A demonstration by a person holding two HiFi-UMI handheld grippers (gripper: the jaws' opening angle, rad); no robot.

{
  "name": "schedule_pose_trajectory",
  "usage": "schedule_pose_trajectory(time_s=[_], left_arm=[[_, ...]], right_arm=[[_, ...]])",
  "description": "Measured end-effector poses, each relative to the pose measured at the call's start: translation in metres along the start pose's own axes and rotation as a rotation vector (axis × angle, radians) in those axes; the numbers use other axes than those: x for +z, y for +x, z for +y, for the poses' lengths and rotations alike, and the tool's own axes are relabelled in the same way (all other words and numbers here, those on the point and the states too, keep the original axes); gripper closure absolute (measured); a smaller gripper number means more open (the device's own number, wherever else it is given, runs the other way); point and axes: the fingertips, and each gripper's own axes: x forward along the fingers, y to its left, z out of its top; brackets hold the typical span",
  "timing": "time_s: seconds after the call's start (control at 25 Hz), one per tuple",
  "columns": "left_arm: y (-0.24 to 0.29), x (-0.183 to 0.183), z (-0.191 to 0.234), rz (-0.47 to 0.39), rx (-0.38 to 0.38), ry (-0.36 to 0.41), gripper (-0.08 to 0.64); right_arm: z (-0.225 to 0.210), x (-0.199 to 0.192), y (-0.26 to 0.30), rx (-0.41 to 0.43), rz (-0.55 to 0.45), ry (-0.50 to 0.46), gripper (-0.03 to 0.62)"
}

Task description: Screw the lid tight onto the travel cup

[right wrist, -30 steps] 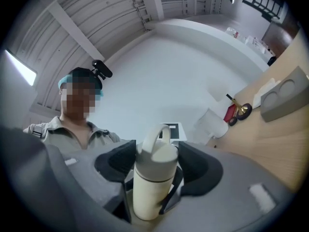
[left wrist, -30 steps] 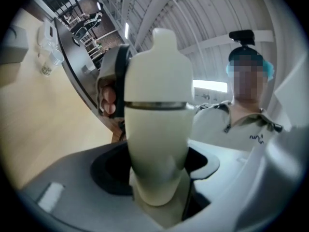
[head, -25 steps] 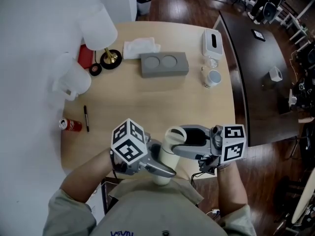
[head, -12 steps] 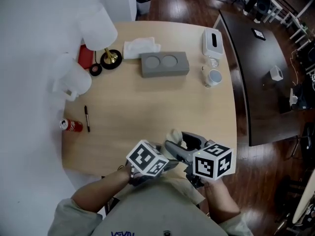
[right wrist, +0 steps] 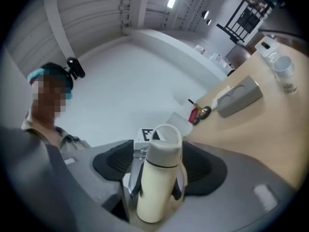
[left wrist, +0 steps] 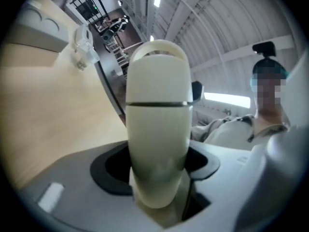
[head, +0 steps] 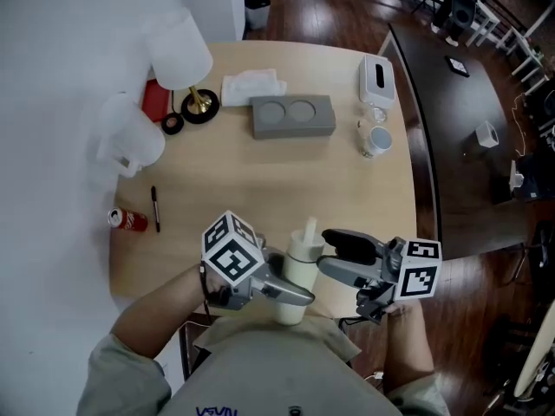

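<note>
- The cup looks like a stiff, smooth-walled flask, likely to slip round under a twist unless the body is pinched hard; empty it should be light, though nothing shows whether it is filled
- Best holds, as a judgement: the straight body low down for bracing and the round wall of the lid for turning, not the thin loop on top
- The left gripper clamps the body near its base, pads pressed on both sides
- The right gripper has just been opening its jaws; they stand wide with the lid in the gap between them, pads clear of it
- The cup is held at the near edge of the table, close to the person, about upright
- It is cream all over and a slim cylinder; the lid is domed with a loop handle and sits on the body with one thin dark seam; whether it is fully tight cannot be told
</note>
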Motion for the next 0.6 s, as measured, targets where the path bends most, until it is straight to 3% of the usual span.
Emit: schedule_pose_trajectory(time_s=[0.16, 0.32, 0.48, 0.6], left_arm=[[-0.002, 0.002, -0.021, 0.051, -0.123, 0.054, 0.242], [0.001, -0.001, -0.027, 0.067, -0.18, 0.057, 0.242], [0.0, -0.001, -0.025, 0.058, -0.193, 0.051, 0.242], [-0.001, -0.001, -0.025, 0.056, -0.196, 0.049, 0.242]], right_arm=[[0.002, 0.014, -0.005, 0.194, -0.049, 0.057, 0.282], [0.003, 0.011, 0.002, 0.297, -0.025, 0.071, 0.282], [0.006, 0.005, 0.011, 0.352, 0.009, 0.066, 0.282], [-0.001, 0.001, 0.017, 0.327, 0.021, 0.064, 0.285]])
